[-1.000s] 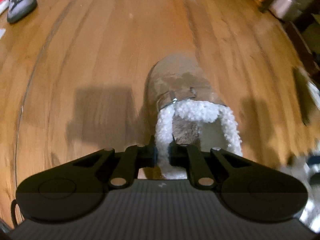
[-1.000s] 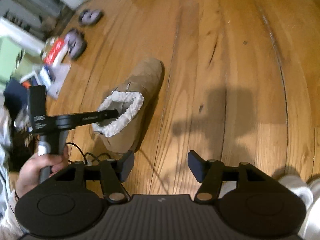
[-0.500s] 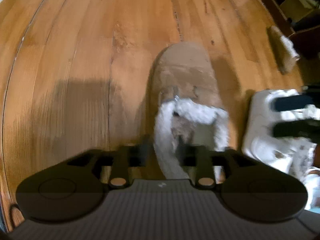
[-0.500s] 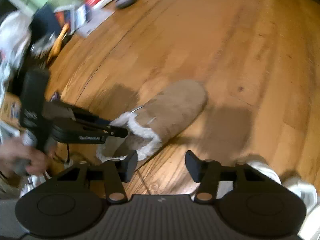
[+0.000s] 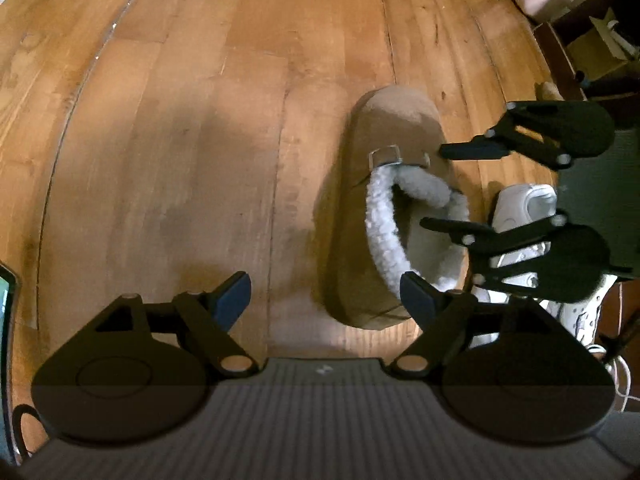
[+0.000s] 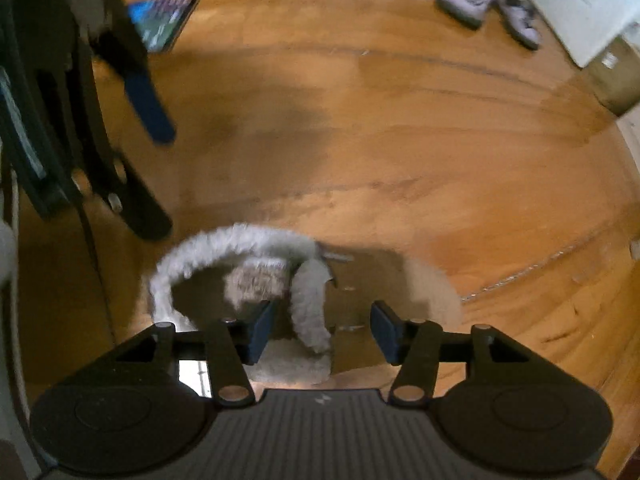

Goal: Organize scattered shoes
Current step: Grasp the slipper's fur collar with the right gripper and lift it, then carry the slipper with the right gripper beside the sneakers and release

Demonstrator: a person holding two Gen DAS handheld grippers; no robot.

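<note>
A tan slipper [image 5: 394,184] with a white fleece lining rests flat on the wooden floor [image 5: 200,140], toe pointing away. The left claw [image 5: 326,294] is spread wide and holds nothing; its right fingertip sits at the fleece collar near the heel, the left fingertip over bare floor. The right claw [image 6: 322,330], also spread and empty, hangs over the slipper's opening, with one side of the fleece collar [image 6: 310,304] between its fingertips. A white sneaker [image 5: 524,216] lies just beside the slipper, partly hidden behind the right claw. Two grey slippers [image 6: 490,6] lie well apart across the room.

The step in hand looks like setting this slipper down next to the sneaker. Next, the right claw would likely either close on the collar to straighten the slipper, or both claws move off toward another stray shoe.

Half a second ago the left claw was pinching the fleece collar; it has now let go, and the right claw has moved in over the slipper.
</note>
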